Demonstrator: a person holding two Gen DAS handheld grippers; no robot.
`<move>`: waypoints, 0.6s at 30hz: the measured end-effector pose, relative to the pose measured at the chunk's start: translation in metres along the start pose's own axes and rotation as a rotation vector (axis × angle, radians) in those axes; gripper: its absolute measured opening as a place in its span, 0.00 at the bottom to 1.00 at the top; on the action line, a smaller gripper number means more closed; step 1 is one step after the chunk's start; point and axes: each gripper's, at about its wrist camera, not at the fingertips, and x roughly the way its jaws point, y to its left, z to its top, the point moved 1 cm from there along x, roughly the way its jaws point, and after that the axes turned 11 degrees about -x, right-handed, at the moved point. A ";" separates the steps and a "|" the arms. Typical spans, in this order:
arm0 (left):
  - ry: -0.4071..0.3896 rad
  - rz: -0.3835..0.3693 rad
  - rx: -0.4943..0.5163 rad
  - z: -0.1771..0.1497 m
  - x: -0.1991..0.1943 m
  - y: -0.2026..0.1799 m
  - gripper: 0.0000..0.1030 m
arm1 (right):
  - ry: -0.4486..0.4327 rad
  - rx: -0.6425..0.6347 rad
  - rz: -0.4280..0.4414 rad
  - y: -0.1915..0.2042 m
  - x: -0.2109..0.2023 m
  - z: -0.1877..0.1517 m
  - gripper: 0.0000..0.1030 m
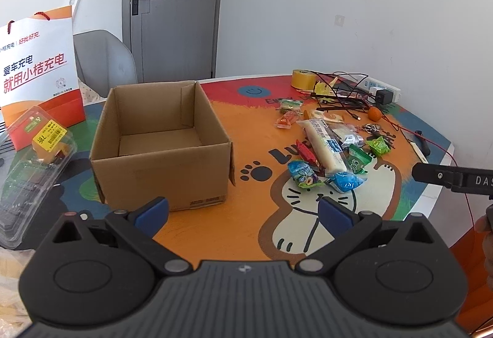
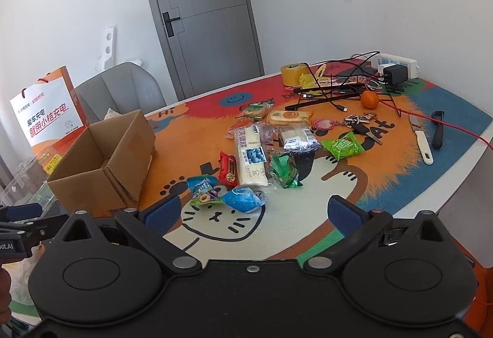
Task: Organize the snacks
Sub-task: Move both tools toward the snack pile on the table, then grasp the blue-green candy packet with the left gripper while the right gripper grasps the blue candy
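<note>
With both grippers, left (image 1: 243,211) and right (image 2: 254,211), hovering jaws spread and holding nothing, I'd drop the right onto the blue packet (image 2: 243,199) nearest it, pinch its middle, then carry it left into the empty box (image 2: 101,165).

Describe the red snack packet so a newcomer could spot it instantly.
Start at the open cardboard box on the cartoon cat mat; the snack pile lies to its right. The red packet sits along the left side of the long white blueberry-picture bar. It is the only red wrapper there, with gold print; the blue and green packets lie nearer the camera.
</note>
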 end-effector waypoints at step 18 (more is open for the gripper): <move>0.026 -0.017 0.010 0.002 0.059 -0.036 0.99 | 0.009 0.021 0.050 -0.020 0.041 -0.021 1.00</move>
